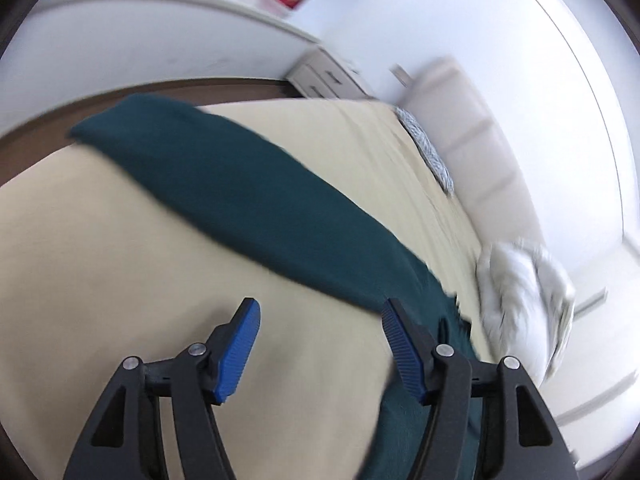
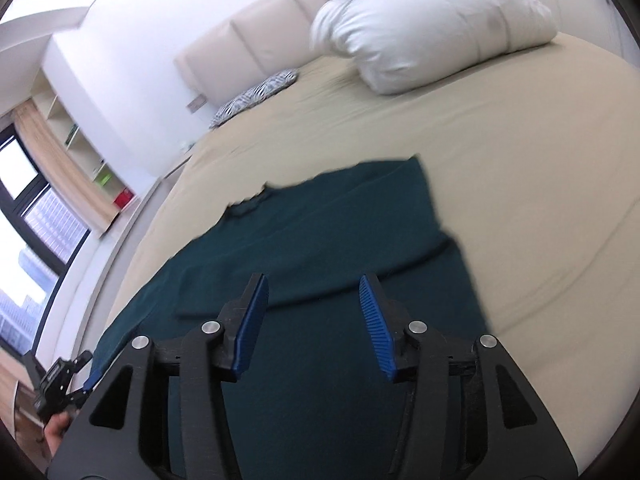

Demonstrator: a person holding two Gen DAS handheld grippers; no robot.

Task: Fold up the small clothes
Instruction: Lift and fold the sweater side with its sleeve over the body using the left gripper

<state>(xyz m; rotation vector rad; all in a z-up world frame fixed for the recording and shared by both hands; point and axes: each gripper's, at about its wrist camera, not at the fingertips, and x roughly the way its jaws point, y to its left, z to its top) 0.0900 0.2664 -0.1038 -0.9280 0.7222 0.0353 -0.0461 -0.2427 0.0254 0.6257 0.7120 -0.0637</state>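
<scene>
A dark teal garment [image 2: 320, 256] lies flat on the beige bed sheet [image 2: 520, 184], partly folded over itself with its neckline toward the headboard. My right gripper [image 2: 314, 316] hovers above its near part, jaws apart, nothing between the blue pads. In the left wrist view the same teal garment [image 1: 248, 196] runs as a diagonal band across the sheet [image 1: 100, 272]. My left gripper [image 1: 320, 340] stands open over bare sheet beside the cloth, and its right finger [image 1: 400, 344] overlaps the garment's edge in the picture. The left gripper [image 2: 68, 380] also shows at the lower left of the right wrist view, held in a hand.
A white pillow and bunched duvet [image 2: 432, 28] lie near the padded headboard [image 2: 256, 28], beside a patterned cushion [image 2: 256, 94]. Shelves [image 2: 92, 160] and a window [image 2: 28, 208] stand at the left. White drawers [image 1: 328, 76] stand past the bed's far edge.
</scene>
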